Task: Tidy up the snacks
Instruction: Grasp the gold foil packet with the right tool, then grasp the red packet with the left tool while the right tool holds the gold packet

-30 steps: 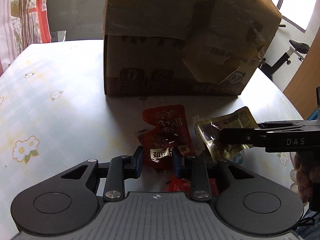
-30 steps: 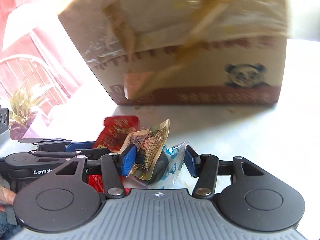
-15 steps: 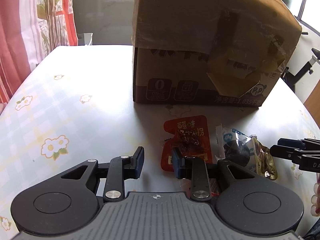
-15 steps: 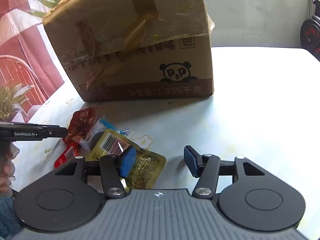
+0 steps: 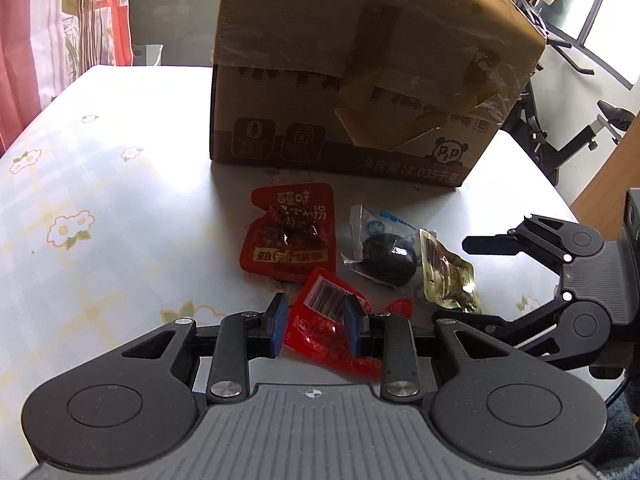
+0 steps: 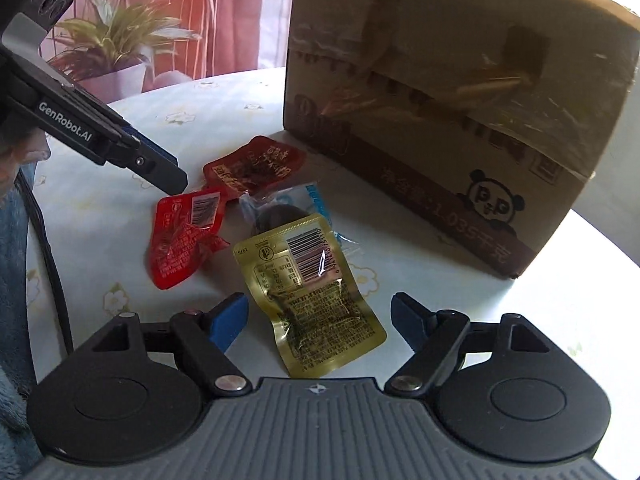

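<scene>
Several snack packets lie in front of a cardboard box [image 5: 360, 60] [image 6: 460, 120]. They are a large red packet [image 5: 290, 236] [image 6: 256, 166], a small red packet with a barcode [image 5: 320, 308] [image 6: 184, 236], a dark round snack in a clear blue wrapper [image 5: 386, 260] [image 6: 280, 210] and a gold packet [image 5: 446, 276] [image 6: 316, 292]. My left gripper [image 5: 315, 324] [image 6: 168, 176] hovers above the small red packet with a narrow gap, gripping nothing. My right gripper [image 6: 320, 318] [image 5: 450, 280] is opening. The gold packet lies flat on the table between its fingers, untouched.
The table [image 5: 100, 200] has a pale floral cloth and a rounded right edge. Beyond its left side stand a potted plant [image 6: 116, 44] and red curtains [image 5: 40, 28]. An exercise bike [image 5: 580, 132] stands to the right. A hand [image 6: 16, 156] holds the left gripper.
The right gripper set the gold packet down on the table, let go of it, rolled level and widened its jaws. The left gripper drew back and up off the red packets.
</scene>
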`<action>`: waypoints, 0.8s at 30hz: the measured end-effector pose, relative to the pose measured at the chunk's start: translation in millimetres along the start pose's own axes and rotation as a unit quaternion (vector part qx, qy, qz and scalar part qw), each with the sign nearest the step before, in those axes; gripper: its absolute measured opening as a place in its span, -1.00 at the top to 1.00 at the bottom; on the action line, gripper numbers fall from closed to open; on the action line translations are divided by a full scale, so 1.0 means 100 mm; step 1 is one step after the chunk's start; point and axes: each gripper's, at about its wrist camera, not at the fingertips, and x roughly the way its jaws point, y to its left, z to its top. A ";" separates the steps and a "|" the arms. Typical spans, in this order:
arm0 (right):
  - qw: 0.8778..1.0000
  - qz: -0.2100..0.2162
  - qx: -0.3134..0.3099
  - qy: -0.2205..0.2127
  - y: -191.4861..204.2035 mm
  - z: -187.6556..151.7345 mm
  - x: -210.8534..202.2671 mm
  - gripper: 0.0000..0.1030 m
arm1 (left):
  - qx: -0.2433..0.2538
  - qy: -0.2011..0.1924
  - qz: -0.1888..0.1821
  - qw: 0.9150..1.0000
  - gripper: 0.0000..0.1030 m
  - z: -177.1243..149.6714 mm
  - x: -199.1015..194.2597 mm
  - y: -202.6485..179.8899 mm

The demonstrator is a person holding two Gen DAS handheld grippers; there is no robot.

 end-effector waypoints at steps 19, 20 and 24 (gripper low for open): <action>0.991 0.043 0.115 -0.046 -0.18 -0.13 -0.11 0.00 | -0.018 0.027 0.002 0.999 0.38 -0.10 0.04 -0.02; 0.989 0.035 0.135 -0.052 -0.19 -0.15 -0.13 0.00 | -0.019 0.027 0.005 0.999 0.38 -0.10 0.04 -0.02; 0.983 0.003 0.171 -0.061 -0.14 -0.24 -0.16 0.00 | -0.015 0.019 0.002 1.000 0.38 -0.08 -0.02 -0.06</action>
